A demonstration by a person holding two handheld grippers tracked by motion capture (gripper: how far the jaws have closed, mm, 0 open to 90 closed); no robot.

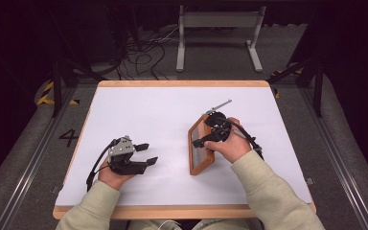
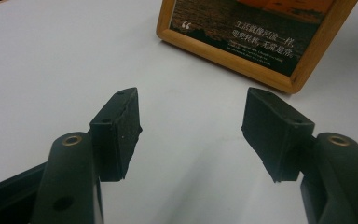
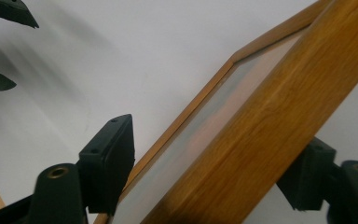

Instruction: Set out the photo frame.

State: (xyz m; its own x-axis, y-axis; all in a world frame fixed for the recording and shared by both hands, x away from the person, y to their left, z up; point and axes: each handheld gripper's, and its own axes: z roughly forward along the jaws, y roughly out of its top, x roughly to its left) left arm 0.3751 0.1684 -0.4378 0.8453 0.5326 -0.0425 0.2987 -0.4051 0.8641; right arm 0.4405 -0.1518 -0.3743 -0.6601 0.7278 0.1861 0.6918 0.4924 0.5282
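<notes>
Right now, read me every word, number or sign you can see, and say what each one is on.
"4": painted on the floor left of the table.
A white opening quotation mark: on the picture in the wooden frame, left gripper view.
"生活就像河流一样," then a second line, roughly "缓慢转转, 无常是常": white, on that picture.
Two smaller lines beneath: too small to read.

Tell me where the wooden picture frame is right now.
High view: the wooden picture frame lies right of centre on the white table, under the right hand-held gripper, whose jaws straddle its edge.
</notes>
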